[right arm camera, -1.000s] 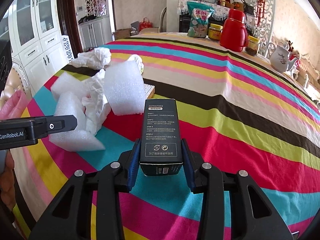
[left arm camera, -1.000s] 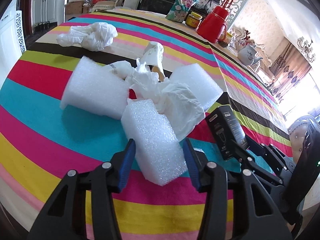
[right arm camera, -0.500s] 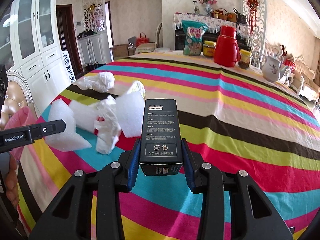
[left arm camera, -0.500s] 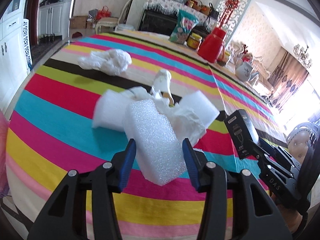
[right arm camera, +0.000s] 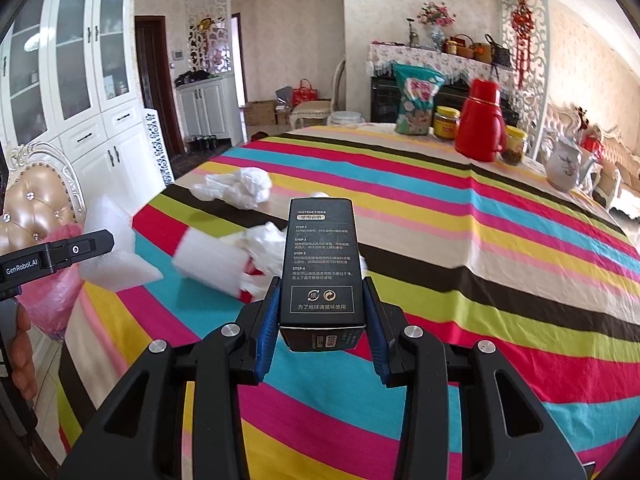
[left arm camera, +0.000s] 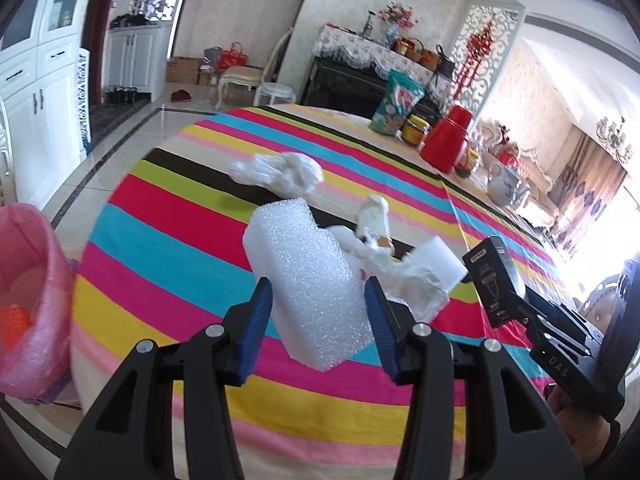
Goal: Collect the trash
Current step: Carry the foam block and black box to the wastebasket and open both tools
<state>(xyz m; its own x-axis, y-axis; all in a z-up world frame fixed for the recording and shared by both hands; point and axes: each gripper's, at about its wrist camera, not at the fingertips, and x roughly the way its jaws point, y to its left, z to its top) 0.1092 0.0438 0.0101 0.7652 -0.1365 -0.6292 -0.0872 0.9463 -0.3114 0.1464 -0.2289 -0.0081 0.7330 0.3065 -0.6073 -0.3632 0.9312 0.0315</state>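
My left gripper (left arm camera: 318,304) is shut on a white foam block (left arm camera: 308,276) and holds it above the striped table (left arm camera: 168,280). My right gripper (right arm camera: 322,302) is shut on a black carton (right arm camera: 322,260), also held above the table; the carton also shows at the right of the left wrist view (left arm camera: 494,280). The foam block shows at the left of the right wrist view (right arm camera: 112,248). A pink trash bag (left arm camera: 28,296) is open at the table's left edge. More foam (right arm camera: 210,266), crumpled tissue (right arm camera: 266,246) and a white plastic bag (left arm camera: 280,174) lie on the table.
At the table's far end stand a red thermos (right arm camera: 480,122), a snack bag (right arm camera: 416,100), jars (right arm camera: 446,122) and a white teapot (right arm camera: 564,164). A padded chair (right arm camera: 40,192) stands left of the table, white cabinets (right arm camera: 80,92) behind it.
Both grippers have risen and pulled back from the table with their loads. The left one has swung left, so the pink bag has come into its view.
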